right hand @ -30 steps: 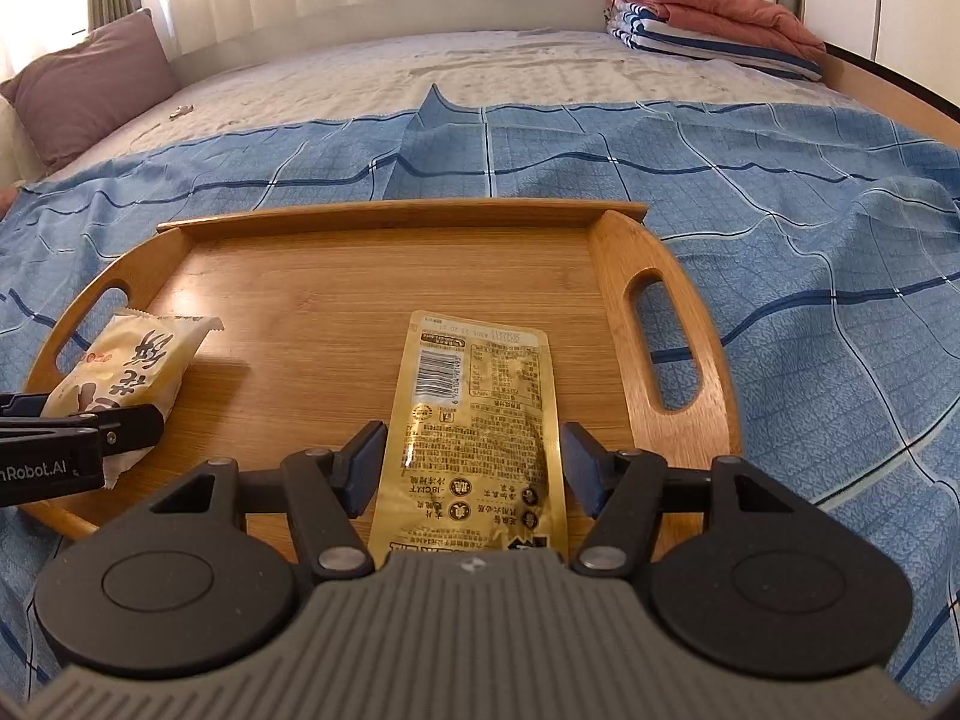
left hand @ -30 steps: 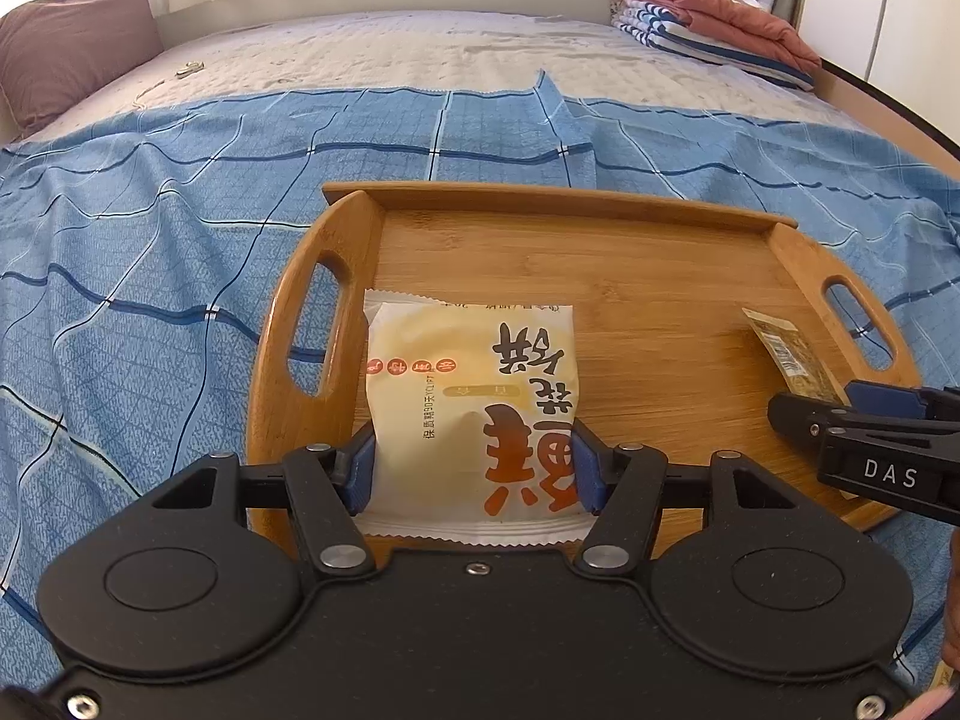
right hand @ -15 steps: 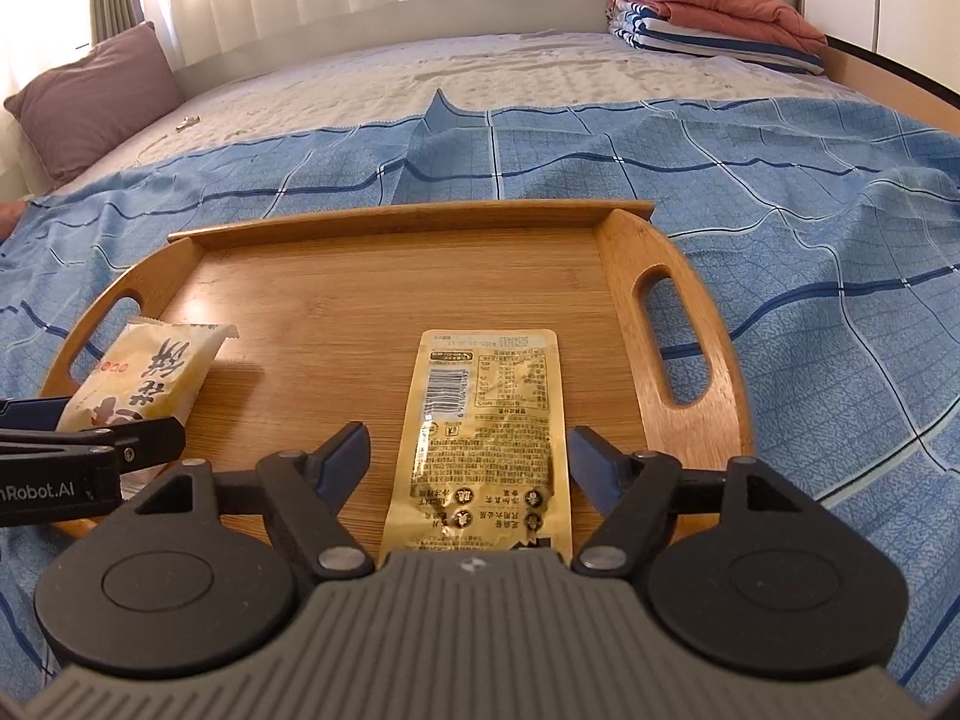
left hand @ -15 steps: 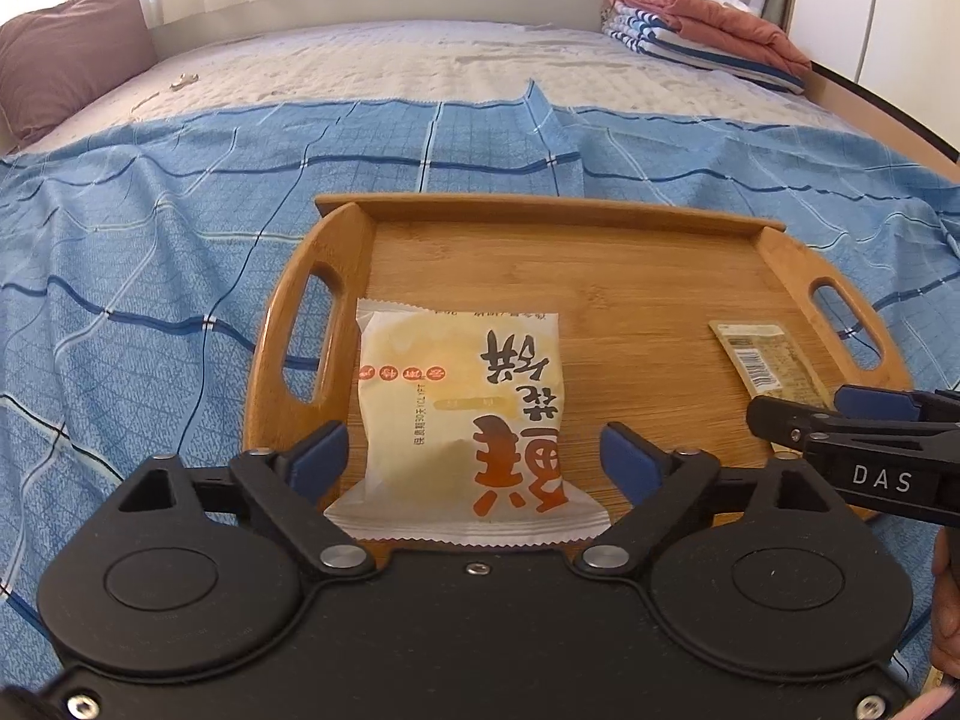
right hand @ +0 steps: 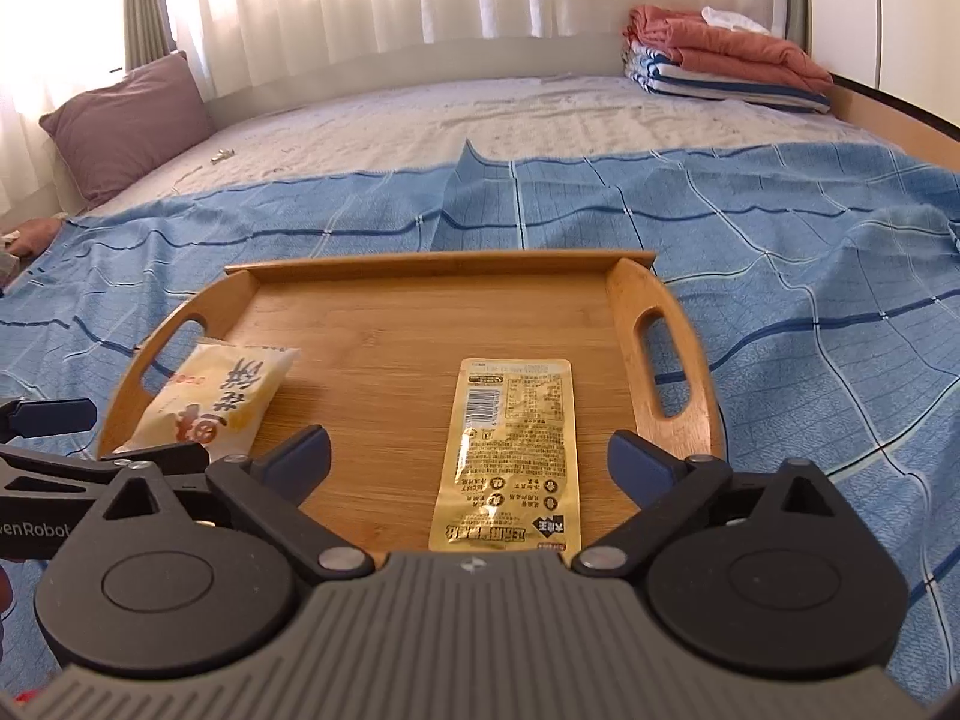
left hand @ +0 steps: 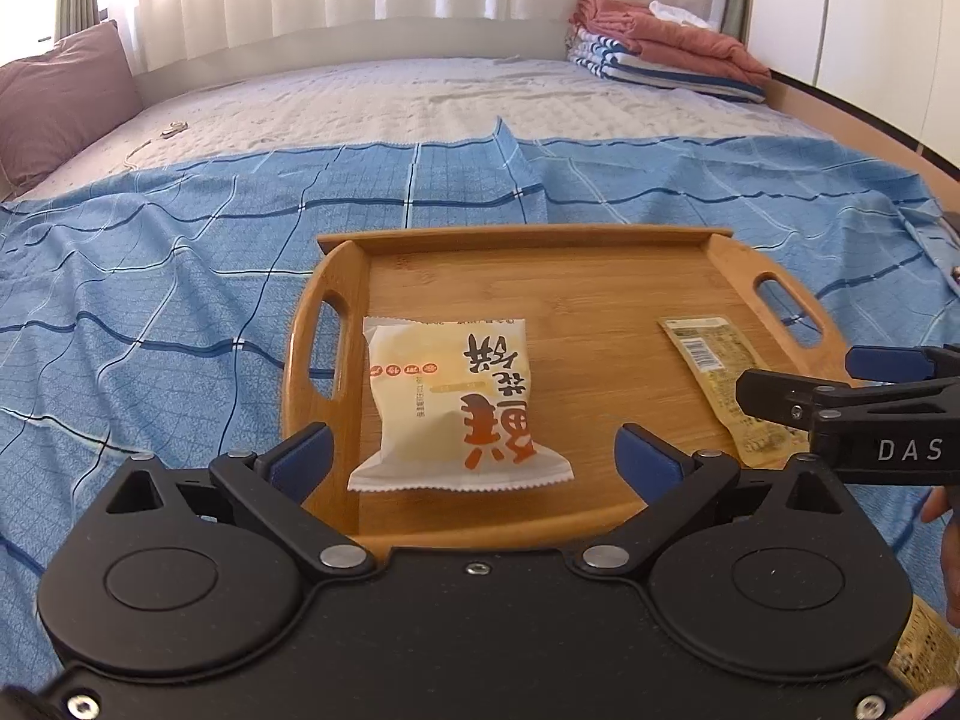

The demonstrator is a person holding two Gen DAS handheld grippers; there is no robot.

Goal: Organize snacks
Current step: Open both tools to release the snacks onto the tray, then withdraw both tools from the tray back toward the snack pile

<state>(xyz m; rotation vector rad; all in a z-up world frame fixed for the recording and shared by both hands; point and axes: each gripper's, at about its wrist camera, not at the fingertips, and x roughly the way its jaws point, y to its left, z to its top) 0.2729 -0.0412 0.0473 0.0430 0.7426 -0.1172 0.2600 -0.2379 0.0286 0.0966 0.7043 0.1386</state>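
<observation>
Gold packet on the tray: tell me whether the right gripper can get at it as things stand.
Probably yes. The right gripper is open, the gold packet lies flat between its fingers on the tray, and nothing covers it.

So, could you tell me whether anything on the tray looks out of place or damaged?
Nothing stands out. The cream pastry packet and the gold sachet both lie flat and intact on the wooden tray, apart from each other, with nothing spilled. Both packets read upside down from here.

Two snack packets point(left hand: 456, 402) point(right hand: 510, 450), one wooden tray point(left hand: 540, 267), one pillow point(left hand: 60, 96), one folded-blanket stack point(left hand: 666, 54).
</observation>
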